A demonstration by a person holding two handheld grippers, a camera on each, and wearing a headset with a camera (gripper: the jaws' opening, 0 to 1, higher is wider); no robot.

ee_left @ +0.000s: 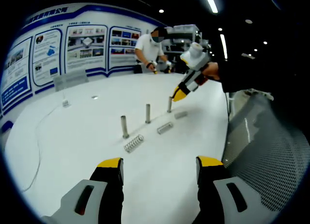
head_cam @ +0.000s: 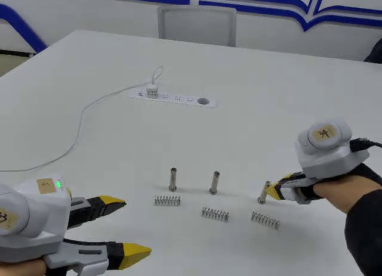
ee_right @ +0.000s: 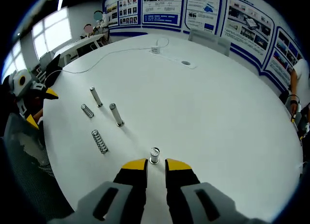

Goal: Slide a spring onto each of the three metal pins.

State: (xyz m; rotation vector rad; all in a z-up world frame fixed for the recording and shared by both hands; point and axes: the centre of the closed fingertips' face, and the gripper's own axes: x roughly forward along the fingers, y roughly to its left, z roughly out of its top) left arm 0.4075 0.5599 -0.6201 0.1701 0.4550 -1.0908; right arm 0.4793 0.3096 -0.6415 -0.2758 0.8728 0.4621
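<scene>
Three metal pins stand in a row on the white table: the left pin [head_cam: 173,179], the middle pin [head_cam: 214,182] and the right pin [head_cam: 263,192]. One spring lies in front of each: [head_cam: 167,200], [head_cam: 215,214], [head_cam: 265,220]. My right gripper [head_cam: 272,191] comes in from the right. In the right gripper view its yellow tips [ee_right: 156,165] sit close on either side of the right pin [ee_right: 154,155], shut on it. My left gripper [head_cam: 128,226] hovers at the near left, open with nothing in it [ee_left: 160,163], well short of the nearest spring [ee_left: 134,142].
A white power strip [head_cam: 173,98] with a plug and a thin cable [head_cam: 83,118] lies further back on the table. A grey chair [head_cam: 197,24] stands at the far edge. A person [ee_left: 147,47] stands beyond the table in the left gripper view.
</scene>
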